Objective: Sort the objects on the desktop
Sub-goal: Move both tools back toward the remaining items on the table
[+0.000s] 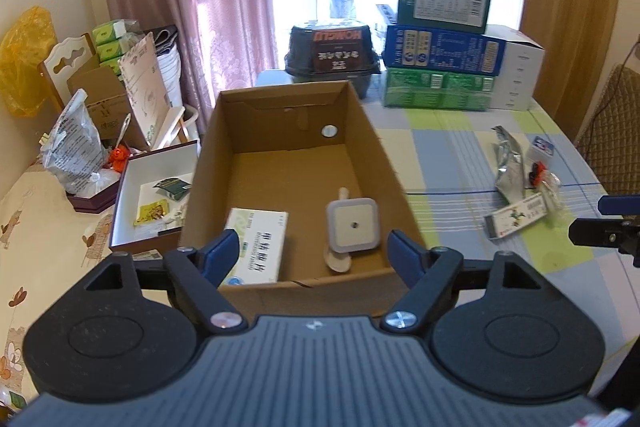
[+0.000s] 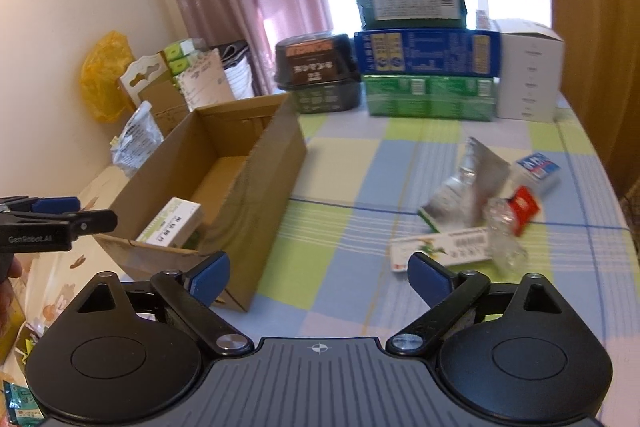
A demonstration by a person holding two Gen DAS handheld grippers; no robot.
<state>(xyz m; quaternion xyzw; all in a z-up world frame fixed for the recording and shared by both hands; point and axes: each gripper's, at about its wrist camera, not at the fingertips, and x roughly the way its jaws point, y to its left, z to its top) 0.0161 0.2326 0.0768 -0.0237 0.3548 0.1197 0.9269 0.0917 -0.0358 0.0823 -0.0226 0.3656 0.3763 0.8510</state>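
An open cardboard box [image 1: 372,147] stands on the checked tablecloth. Inside lie a white-and-green medicine box [image 1: 260,239], a square white device [image 1: 352,225] and a pale spoon [image 1: 340,261]. My left gripper [image 1: 314,251] hovers open over the box's near wall, with nothing between its fingers. Right of the box lie loose items: a silver foil pouch [image 2: 472,183], a long white-and-green carton [image 2: 444,247], a blue-and-white packet [image 2: 538,167], a red item [image 2: 524,207] and crumpled clear plastic [image 2: 504,239]. My right gripper [image 2: 318,273] is open and empty above the cloth, between the box and the items.
A white gift box [image 1: 128,195] holding sachets sits left of the cardboard box. Stacked green and blue cartons [image 1: 440,51], a black container [image 1: 332,55] and a white carton [image 1: 522,67] line the back. Bags and a chair crowd the far left.
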